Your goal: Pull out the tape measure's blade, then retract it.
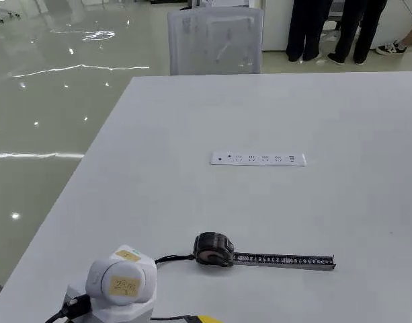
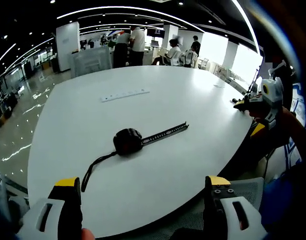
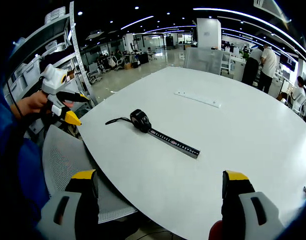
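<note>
A black tape measure (image 1: 213, 249) lies on the white table (image 1: 273, 108) near its front edge. Its blade (image 1: 284, 260) is pulled out a short way to the right and rests flat, and a black wrist strap (image 1: 172, 258) trails left. The tape measure (image 2: 127, 141) lies ahead of my left gripper (image 2: 143, 197), which is open and holds nothing. That gripper's body (image 1: 121, 282) sits at the bottom left of the head view, short of the case. My right gripper (image 3: 160, 187) is open too, held off the table edge and well back from the tape measure (image 3: 140, 120).
A white power strip (image 1: 257, 159) lies mid-table, beyond the tape measure. A grey mesh chair (image 1: 215, 40) stands at the far edge, with people (image 1: 326, 30) standing behind it. Another mesh chair seat (image 3: 68, 165) is below the near edge.
</note>
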Action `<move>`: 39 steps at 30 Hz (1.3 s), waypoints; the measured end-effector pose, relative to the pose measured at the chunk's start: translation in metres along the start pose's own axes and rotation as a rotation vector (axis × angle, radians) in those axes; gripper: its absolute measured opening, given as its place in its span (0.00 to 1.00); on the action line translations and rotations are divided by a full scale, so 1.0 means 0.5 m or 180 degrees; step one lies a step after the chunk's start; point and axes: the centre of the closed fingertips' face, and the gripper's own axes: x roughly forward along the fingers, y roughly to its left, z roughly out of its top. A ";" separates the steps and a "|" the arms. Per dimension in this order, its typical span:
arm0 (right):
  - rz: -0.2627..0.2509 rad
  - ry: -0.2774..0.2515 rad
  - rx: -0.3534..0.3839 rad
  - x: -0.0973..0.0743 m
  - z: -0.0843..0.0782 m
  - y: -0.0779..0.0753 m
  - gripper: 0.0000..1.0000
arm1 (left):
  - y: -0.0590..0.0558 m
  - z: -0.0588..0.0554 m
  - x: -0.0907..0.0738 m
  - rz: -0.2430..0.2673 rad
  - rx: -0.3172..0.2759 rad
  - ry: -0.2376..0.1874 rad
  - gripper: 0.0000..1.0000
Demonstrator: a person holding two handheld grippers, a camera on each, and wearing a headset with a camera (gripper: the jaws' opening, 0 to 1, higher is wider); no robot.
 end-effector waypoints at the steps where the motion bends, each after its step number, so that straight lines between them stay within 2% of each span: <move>1: 0.0002 -0.0003 -0.0001 -0.006 0.000 0.003 1.00 | -0.004 -0.005 -0.003 -0.0012 0.0003 0.0030 1.00; 5: 0.0002 -0.0003 0.0007 -0.015 -0.004 0.007 1.00 | -0.007 -0.012 -0.011 0.0019 0.0017 0.0059 1.00; 10: 0.0012 0.0012 0.0014 -0.021 -0.012 0.011 1.00 | -0.009 -0.009 -0.026 0.0033 -0.0041 0.0055 1.00; 16: -0.0004 0.0059 -0.0007 -0.020 -0.018 0.015 1.00 | 0.005 0.002 -0.039 0.0130 -0.0064 0.0027 1.00; 18: -0.0005 0.0053 -0.0002 -0.020 -0.017 0.014 1.00 | 0.006 0.006 -0.039 0.0145 -0.0104 0.0018 1.00; 23: 0.0000 0.0058 -0.0019 -0.017 -0.015 0.009 1.00 | 0.001 0.015 -0.032 0.0154 -0.0048 -0.0009 1.00; 25: -0.0045 0.0116 -0.0069 -0.014 -0.020 0.003 1.00 | 0.004 0.017 -0.029 0.0184 -0.0083 -0.0025 1.00; 29: -0.0035 0.0156 -0.0087 -0.009 -0.027 -0.001 1.00 | -0.001 0.016 -0.023 0.0161 -0.0081 -0.0008 1.00; 39: 0.0009 0.0190 -0.0104 0.008 -0.036 0.006 1.00 | 0.003 0.017 -0.019 0.0240 -0.0160 -0.0044 1.00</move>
